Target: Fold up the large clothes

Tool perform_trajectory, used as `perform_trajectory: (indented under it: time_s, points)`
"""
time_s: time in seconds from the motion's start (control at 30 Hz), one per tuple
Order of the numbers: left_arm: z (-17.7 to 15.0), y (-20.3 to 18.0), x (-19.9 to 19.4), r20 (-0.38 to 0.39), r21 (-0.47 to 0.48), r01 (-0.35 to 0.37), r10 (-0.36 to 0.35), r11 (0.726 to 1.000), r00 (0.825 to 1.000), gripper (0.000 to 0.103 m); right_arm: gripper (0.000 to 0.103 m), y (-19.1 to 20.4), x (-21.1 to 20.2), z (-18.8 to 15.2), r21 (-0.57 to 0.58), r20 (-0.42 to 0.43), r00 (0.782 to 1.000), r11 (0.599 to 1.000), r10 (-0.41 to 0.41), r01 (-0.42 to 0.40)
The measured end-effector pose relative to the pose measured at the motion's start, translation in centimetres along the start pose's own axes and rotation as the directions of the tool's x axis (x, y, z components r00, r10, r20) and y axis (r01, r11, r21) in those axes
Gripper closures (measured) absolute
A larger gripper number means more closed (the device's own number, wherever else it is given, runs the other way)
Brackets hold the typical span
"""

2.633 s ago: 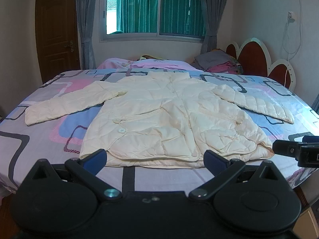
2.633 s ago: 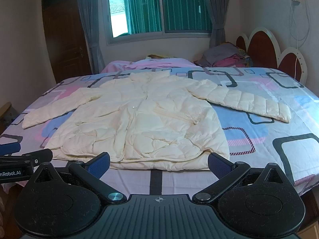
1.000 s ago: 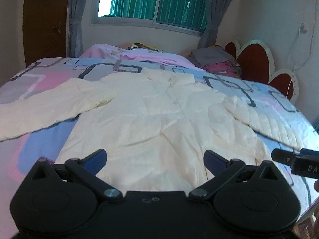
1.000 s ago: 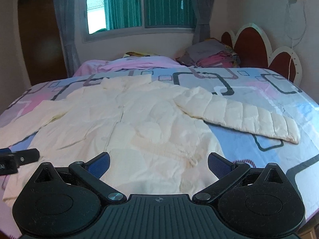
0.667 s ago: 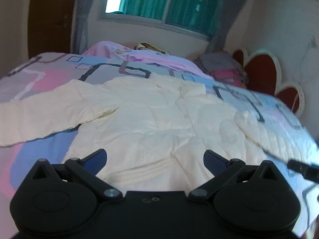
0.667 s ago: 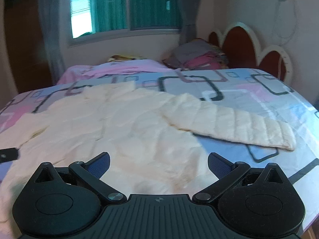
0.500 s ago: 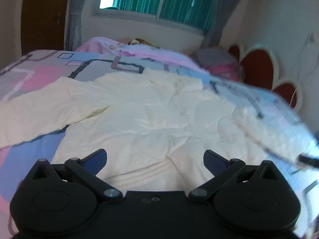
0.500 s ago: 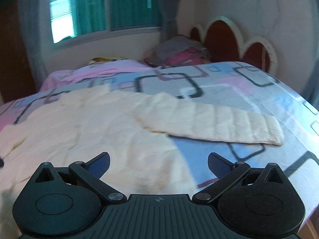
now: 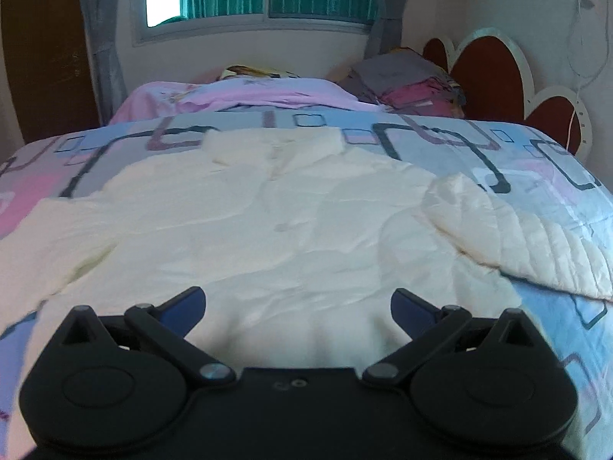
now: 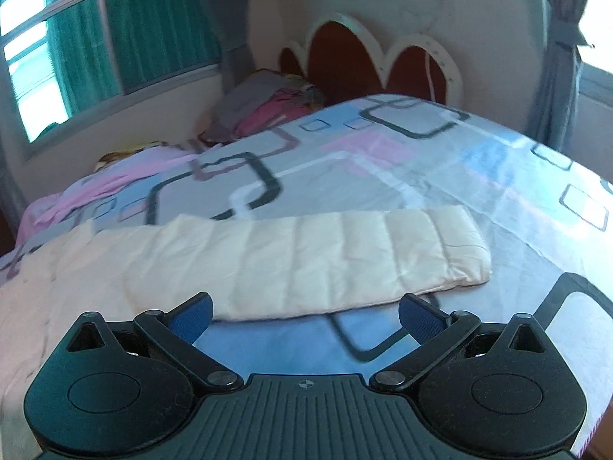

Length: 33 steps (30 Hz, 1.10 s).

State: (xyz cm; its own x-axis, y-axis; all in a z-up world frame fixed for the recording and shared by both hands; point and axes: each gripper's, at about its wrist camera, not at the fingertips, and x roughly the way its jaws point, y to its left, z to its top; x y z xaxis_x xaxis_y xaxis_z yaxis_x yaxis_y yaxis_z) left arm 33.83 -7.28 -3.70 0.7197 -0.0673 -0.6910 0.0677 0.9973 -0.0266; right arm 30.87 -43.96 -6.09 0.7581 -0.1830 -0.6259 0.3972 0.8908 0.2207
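Left wrist view: my left gripper [image 9: 298, 301] is spread wide and holds nothing. It hangs over the jacket [image 9: 268, 237], which lies flat on the bed [image 9: 555, 161], collar at 12 o'clock.

Right wrist view: my right gripper [image 10: 305, 312] is spread wide, empty. The sleeve [image 10: 306, 257] lies across at 12 o'clock, cuff toward 2 o'clock.

No writing, label, brand or number can be read on anything in either wrist view at this moment.
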Motion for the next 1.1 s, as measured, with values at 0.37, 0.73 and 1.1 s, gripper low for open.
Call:
perform_trajectory:
  time_s: [0.37,0.73,1.1]
  points:
    - [1.2,-9.1,4.1,-0.039,0.13,0.009,-0.004,0.992,0.999,0.001,0.047,-8.4,6.4,1.6,0.183,-0.055,0.998,0.983,-0.007,0.017]
    - [1.3,-13.1,7.0,-0.103,0.178,0.039,-0.02,0.983,0.994,0.0,0.047,-14.5,7.9,-0.4,0.447,-0.102,0.99,0.894,0.094,-0.039]
    - [3.2,-9.4,7.7,-0.092,0.06,0.003,0.002,0.998,0.996,0.0,0.092,-14.2,10.0,1.7,0.372,-0.096,0.995,0.928,0.017,0.02]
